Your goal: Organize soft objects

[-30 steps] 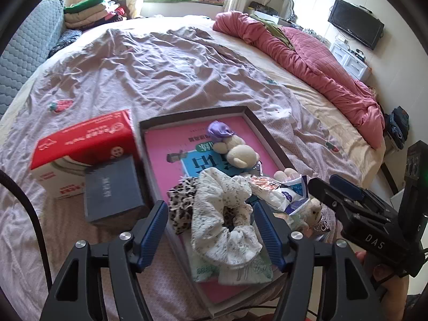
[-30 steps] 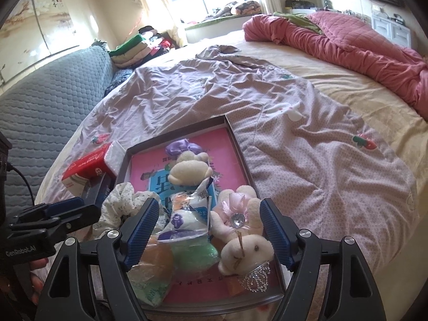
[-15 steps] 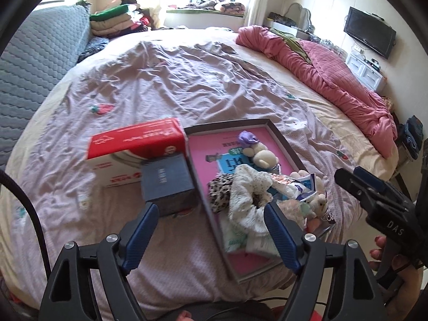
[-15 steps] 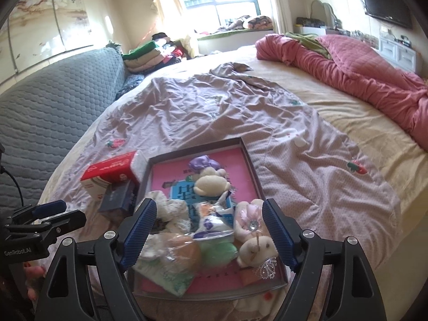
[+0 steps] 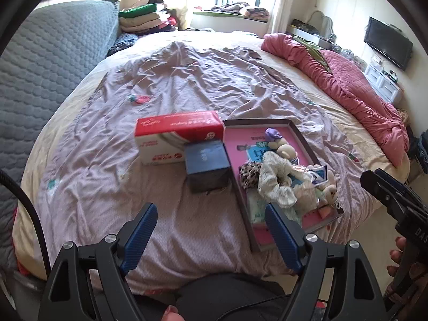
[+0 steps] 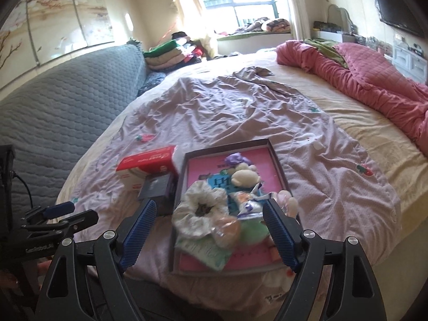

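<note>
Bed (image 5: 203,80): large, covered by a rumpled mauve sheet (image 6: 240,117) with small strawberry motifs; it bears every item listed below.

Pink quilt (image 5: 355,85): bunched along the far right side of the bed, well apart from the boxes.

Shallow box lid (image 5: 307,144), used as a tray: dark rim, pink printed base. Its long axis runs from the near bed edge away toward the window, and the near corner reaches the mattress edge. It holds the soft objects.

Red-and-white tissue box (image 5: 179,136): lies on its side just left of the tray, long axis crosswise to the tray's.

Dark blue box (image 5: 207,165): squat, set against the tissue box's near face and just beside the tray's left rim.

White lace scrunchie (image 5: 278,180): a ring lying flat in the tray's middle, hole upward. A leopard-print scrunchie (image 5: 248,172) touches its left side.

Cream plush toy (image 6: 244,178) with purple bow: at the tray's far end.

Small plush rabbit (image 5: 330,190), crinkled packets (image 6: 250,203) and a pale green packet (image 6: 203,250): crowded at the tray's near end.

Left gripper (image 5: 211,230): jaws wide apart, having just been opening, nothing between them; it hangs over bare sheet near the bed edge.

Right gripper (image 6: 210,230): jaws wide apart, empty, above the tray's near end.
</note>
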The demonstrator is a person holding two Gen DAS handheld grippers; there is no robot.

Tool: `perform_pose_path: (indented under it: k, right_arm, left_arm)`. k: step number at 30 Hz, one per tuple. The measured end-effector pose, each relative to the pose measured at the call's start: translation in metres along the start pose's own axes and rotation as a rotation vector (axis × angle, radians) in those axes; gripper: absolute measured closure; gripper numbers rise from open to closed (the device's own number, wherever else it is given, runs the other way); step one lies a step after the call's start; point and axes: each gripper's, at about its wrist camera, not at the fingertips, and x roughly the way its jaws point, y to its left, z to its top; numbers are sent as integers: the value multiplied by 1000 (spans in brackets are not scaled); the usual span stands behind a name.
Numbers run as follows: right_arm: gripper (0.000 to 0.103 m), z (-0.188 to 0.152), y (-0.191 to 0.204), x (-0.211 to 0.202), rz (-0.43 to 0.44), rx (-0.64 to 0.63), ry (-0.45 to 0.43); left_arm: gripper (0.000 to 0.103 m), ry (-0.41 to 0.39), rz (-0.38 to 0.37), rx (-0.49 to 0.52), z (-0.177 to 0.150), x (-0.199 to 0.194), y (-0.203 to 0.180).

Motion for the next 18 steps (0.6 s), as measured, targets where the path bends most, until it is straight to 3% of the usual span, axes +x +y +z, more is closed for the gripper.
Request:
perform_pose_path:
  k: [12, 18]
  right_arm:
    - [20, -36, 17, -24, -45, -17, -29]
    - [20, -42, 22, -25, -63, -21, 11]
  left_arm:
    - [21, -21, 41, -25, -40, -29, -11]
    - [21, 4, 36, -14, -55, -30, -23]
